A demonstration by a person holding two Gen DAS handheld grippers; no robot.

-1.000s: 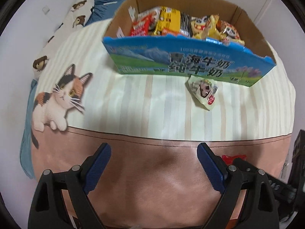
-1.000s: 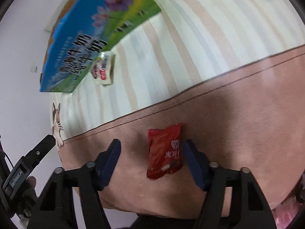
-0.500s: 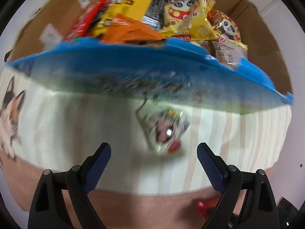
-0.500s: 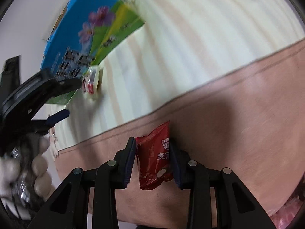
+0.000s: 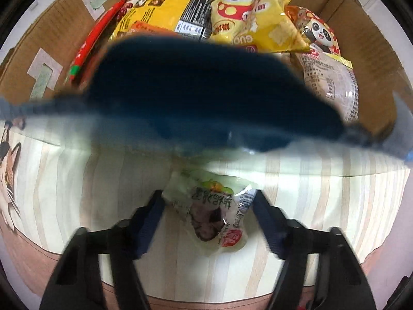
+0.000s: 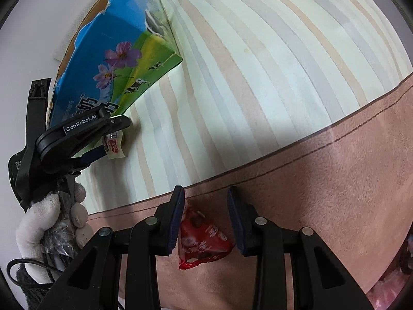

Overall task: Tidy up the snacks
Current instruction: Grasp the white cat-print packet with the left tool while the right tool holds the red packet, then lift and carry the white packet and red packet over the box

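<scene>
Right gripper (image 6: pixel 206 214) is clamped on the red snack packet (image 6: pixel 204 237), both blue pads pressing its sides, the packet crumpled into a wedge over the pink band of the bedcover (image 6: pixel 322 180). Over at nine o'clock in that same view, a white-gloved hand (image 6: pixel 46 222) carries the left gripper (image 5: pixel 209 201), pointing down at the foot of the blue milk carton box (image 6: pixel 108 56). From the left wrist, its jaws have just been closing, with the pale green snack packet (image 5: pixel 214 214) between them; the pads sit at the packet's edges at eight and three o'clock, though blur hides whether they press. That packet lies on the striped cloth, just in front of the box wall. Beyond, at twelve o'clock, the open box holds yellow panda-print bags (image 5: pixel 253 18) and other snacks.
</scene>
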